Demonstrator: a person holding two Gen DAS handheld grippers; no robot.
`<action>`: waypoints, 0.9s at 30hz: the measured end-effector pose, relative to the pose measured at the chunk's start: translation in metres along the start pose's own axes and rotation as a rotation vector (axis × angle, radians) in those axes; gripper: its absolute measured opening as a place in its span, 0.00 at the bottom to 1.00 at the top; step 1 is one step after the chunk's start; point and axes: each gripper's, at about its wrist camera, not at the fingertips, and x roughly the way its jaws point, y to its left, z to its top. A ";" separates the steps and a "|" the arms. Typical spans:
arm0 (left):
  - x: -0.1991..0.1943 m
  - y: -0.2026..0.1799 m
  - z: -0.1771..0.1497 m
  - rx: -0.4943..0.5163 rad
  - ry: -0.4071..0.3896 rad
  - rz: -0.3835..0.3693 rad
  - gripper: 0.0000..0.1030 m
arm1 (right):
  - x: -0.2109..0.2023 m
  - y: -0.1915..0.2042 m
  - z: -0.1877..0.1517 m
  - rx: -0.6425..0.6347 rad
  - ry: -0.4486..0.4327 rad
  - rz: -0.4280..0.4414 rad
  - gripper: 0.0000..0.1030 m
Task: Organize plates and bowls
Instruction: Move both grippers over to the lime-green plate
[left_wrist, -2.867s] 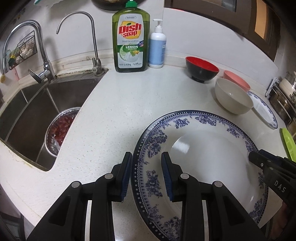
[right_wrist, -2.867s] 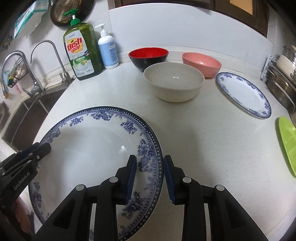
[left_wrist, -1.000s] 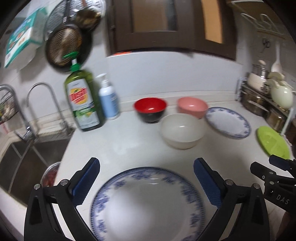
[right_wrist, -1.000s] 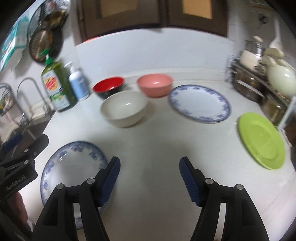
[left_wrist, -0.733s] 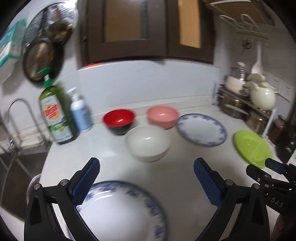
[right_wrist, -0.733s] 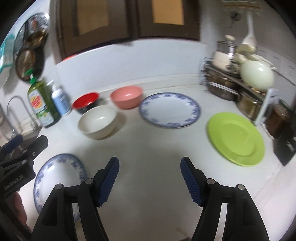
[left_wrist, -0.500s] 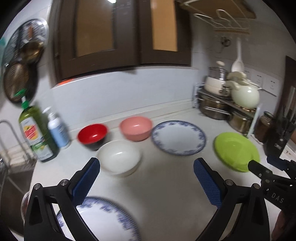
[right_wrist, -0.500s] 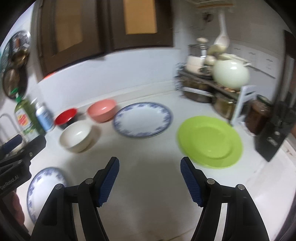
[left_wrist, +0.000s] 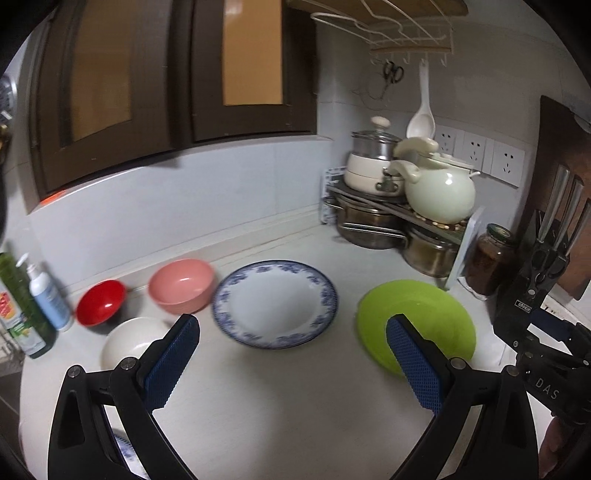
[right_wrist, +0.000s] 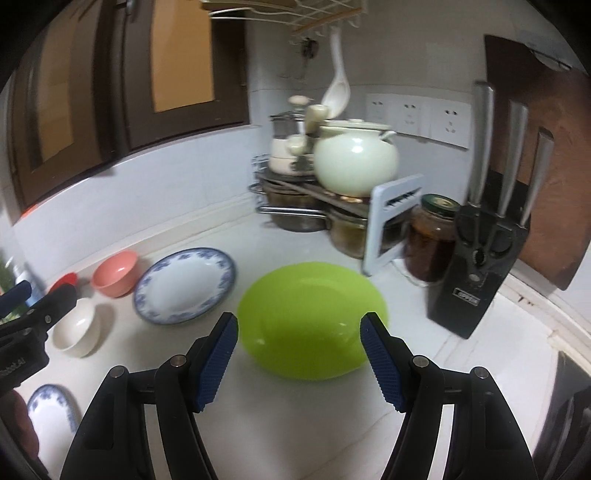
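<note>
Countertop (left_wrist: 295, 398), left to right. Dish soap bottle (left_wrist: 16, 306) and white pump bottle (left_wrist: 50, 299) at the far left edge. Red bowl (left_wrist: 100, 302), white bowl (left_wrist: 127, 341) in front of it, pink bowl (left_wrist: 181, 284) beside both. Blue-patterned plate (left_wrist: 275, 303), centre. Green plate (right_wrist: 312, 319), right of centre. Pot rack (right_wrist: 314, 199), jar (right_wrist: 430, 242), knife block (right_wrist: 480, 266) far right. My left gripper (left_wrist: 291, 363): jaws wide apart, empty, above the counter. My right gripper (right_wrist: 299, 356): jaws wide apart, empty, framing the green plate. A second blue-patterned plate (right_wrist: 51, 413) lies near left.
</note>
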 end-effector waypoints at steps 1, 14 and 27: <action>0.009 -0.007 0.002 0.003 0.012 -0.003 1.00 | 0.004 -0.005 0.001 0.007 0.003 -0.001 0.68; 0.095 -0.059 0.007 0.026 0.155 -0.072 0.99 | 0.079 -0.063 0.007 0.100 0.078 -0.046 0.68; 0.167 -0.084 -0.006 0.057 0.284 -0.103 0.86 | 0.145 -0.088 -0.002 0.137 0.171 -0.082 0.68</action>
